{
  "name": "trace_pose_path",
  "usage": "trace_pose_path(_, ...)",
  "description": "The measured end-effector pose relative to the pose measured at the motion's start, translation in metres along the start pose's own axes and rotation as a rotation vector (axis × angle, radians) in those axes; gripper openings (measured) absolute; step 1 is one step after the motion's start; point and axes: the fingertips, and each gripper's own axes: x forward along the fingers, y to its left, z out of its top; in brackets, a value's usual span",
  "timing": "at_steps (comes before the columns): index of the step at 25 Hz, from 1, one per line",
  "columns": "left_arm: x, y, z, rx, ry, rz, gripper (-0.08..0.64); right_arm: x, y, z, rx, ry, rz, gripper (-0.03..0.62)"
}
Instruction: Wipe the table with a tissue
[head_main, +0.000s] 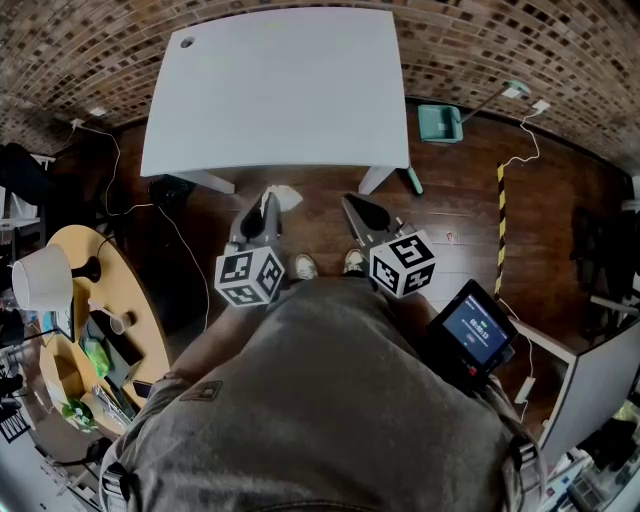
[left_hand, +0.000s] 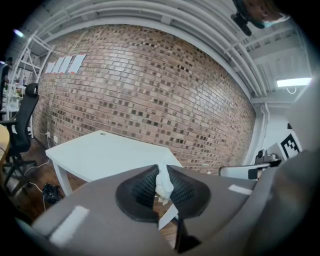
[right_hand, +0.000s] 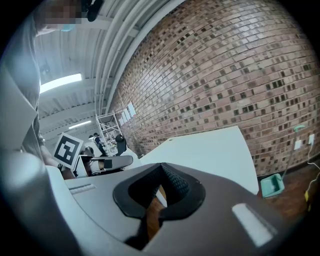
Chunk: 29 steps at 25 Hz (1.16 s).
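The white table (head_main: 280, 90) stands ahead of me on the wooden floor, its top bare. My left gripper (head_main: 266, 205) hangs just short of the table's near edge, shut on a crumpled white tissue (head_main: 286, 197). In the left gripper view the tissue (left_hand: 163, 184) sticks up between the black ribbed pads (left_hand: 142, 190), with the table (left_hand: 100, 155) beyond. My right gripper (head_main: 356, 208) is level with the left one, also short of the edge. Its jaws meet with nothing between them (right_hand: 161, 186); the table (right_hand: 210, 150) lies ahead of it.
A teal dustpan (head_main: 438, 122) lies on the floor right of the table. A round wooden table (head_main: 130, 300) with a white lamp (head_main: 42, 278) and clutter stands at my left. Cables and a yellow-black strip (head_main: 500, 225) cross the floor. A black office chair (left_hand: 20, 125) stands far left.
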Motion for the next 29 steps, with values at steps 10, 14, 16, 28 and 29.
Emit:
trace_pose_path(10, -0.006, -0.003, 0.000, 0.004, -0.001, 0.000, 0.028, -0.004, 0.004, 0.003, -0.013, -0.005, 0.000, 0.011)
trace_pose_path(14, -0.008, -0.004, -0.003, 0.006, 0.004, 0.002, 0.028, -0.006, 0.006, -0.001, -0.012, -0.002, 0.005, 0.011)
trace_pose_path(16, -0.011, -0.005, -0.005, 0.005, 0.005, 0.003, 0.028, -0.007, 0.007, -0.003, -0.010, 0.003, 0.008, 0.011)
trace_pose_path(28, -0.023, -0.013, -0.010, 0.007, 0.007, 0.012, 0.028, -0.015, 0.014, -0.010, -0.013, 0.014, 0.035, 0.011)
trace_pose_path(29, -0.023, -0.013, -0.010, 0.008, 0.007, 0.013, 0.028, -0.015, 0.014, -0.010, -0.014, 0.015, 0.037, 0.012)
